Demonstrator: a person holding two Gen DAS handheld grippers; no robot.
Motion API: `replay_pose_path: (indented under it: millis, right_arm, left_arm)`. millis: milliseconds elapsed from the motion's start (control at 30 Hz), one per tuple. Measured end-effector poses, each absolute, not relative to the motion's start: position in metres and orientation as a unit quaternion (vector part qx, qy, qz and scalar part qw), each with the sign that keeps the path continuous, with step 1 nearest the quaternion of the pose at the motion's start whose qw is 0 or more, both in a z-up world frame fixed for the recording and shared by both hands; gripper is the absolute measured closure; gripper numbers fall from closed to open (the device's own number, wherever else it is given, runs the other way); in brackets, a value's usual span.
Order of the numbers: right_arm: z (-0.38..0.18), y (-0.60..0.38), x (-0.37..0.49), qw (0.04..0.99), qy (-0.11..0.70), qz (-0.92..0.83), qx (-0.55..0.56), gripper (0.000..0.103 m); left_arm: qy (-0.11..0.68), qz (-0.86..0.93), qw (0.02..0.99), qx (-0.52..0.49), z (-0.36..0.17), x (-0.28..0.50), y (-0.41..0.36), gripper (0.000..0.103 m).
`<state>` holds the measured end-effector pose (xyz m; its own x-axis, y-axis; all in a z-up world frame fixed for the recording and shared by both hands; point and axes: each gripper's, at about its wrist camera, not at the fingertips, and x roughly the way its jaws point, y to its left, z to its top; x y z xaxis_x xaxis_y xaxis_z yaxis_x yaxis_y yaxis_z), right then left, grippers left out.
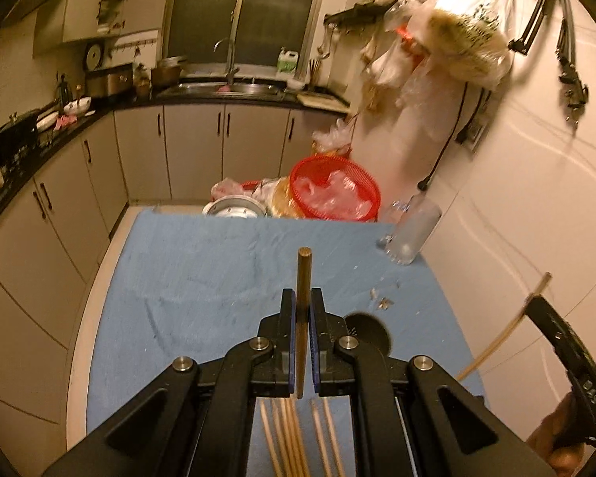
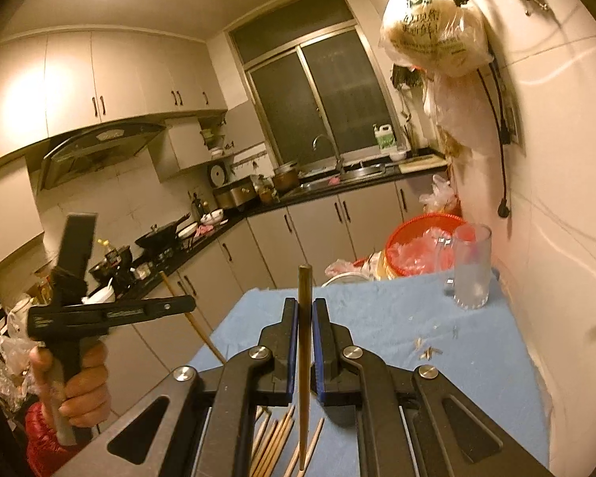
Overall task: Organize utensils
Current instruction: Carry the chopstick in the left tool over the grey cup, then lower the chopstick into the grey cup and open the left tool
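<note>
My left gripper (image 1: 302,298) is shut on a wooden chopstick (image 1: 302,278) that stands upright between the fingers, above the blue cloth (image 1: 202,278). My right gripper (image 2: 305,306) is shut on another wooden chopstick (image 2: 304,290), also upright. Several loose chopsticks (image 1: 294,437) lie on the cloth below the left gripper, and they also show in the right wrist view (image 2: 274,445). A clear glass mug (image 1: 413,234) stands at the cloth's far right corner, ahead of both grippers; it also shows in the right wrist view (image 2: 471,266). The other gripper shows at the edge of each view, each with a chopstick.
A red basket (image 1: 333,189) with plastic bags and a metal pot (image 1: 234,208) sit beyond the table's far edge. Small scraps (image 1: 383,302) lie on the cloth near the mug. The tiled wall (image 1: 536,198) runs close along the right. Kitchen cabinets line the left and back.
</note>
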<state>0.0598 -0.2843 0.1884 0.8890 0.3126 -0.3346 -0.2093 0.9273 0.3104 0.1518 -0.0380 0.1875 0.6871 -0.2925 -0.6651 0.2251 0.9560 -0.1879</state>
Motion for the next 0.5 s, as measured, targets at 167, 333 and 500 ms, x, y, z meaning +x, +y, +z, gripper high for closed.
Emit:
replay_pose_path:
  millis: [167,333,500]
  right_arm:
    - [0.207,-0.292,0.075,0.968,0.17,0.122,0.141,0.095]
    - [0.219,-0.3,0.092,0.972,0.144,0.101,0.157,0.095]
    - [0.204,-0.305,0.119,0.969,0.156,0.081,0.174,0.095]
  left_arm:
    - [0.346,-0.16,0.923,-0.041,0.214,0.154,-0.054,0.097]
    - [0.331,-0.176,0.926,-0.047,0.225,0.157,-0.069,0.097]
    - [0.337,-0.185,0.922,-0.055,0.212,0.169,-0.084,0.097]
